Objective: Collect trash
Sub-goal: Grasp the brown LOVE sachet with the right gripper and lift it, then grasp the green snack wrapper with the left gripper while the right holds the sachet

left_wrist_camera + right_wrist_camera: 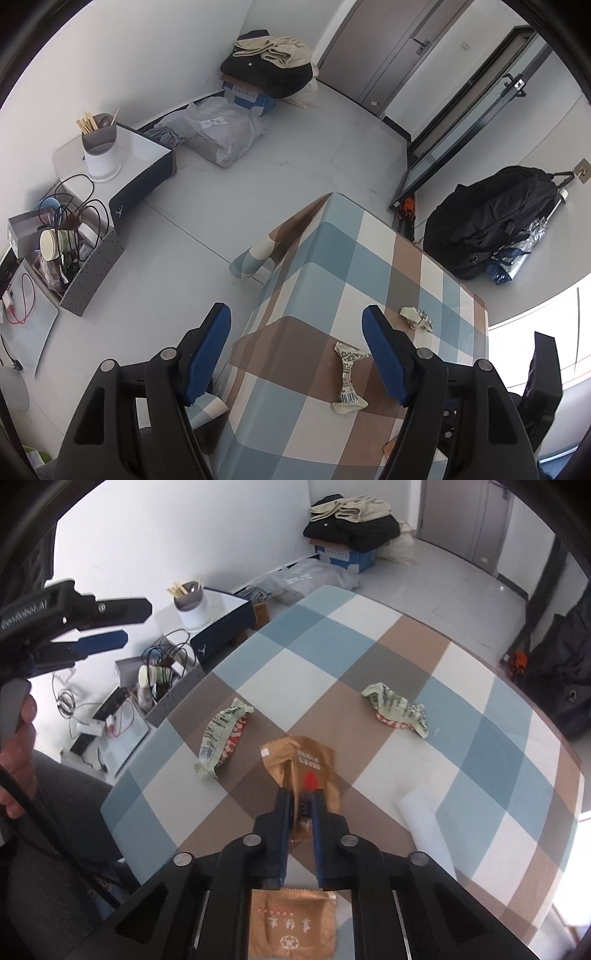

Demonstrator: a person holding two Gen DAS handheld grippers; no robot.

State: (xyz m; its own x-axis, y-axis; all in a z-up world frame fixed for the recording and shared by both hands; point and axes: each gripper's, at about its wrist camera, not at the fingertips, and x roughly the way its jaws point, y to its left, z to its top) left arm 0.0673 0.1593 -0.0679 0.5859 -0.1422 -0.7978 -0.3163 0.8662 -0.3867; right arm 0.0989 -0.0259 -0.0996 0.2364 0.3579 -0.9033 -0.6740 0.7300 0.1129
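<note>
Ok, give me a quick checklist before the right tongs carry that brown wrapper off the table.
1. Right tongs clamped on the brown wrapper: ok, its blue pads pinch the foil.
2. Wrapper lifted clear of the checked tablecloth: cannot tell.
3. Left tongs free for the next piece: ok, open and empty.
4. Trash still on the table: not ok, a twisted green wrapper and a crumpled green wrapper remain.
5. Trash bin within sight: not ok, neither view shows one.
6. White paper sheet out of the way: ok, it lies apart from the grip.
</note>
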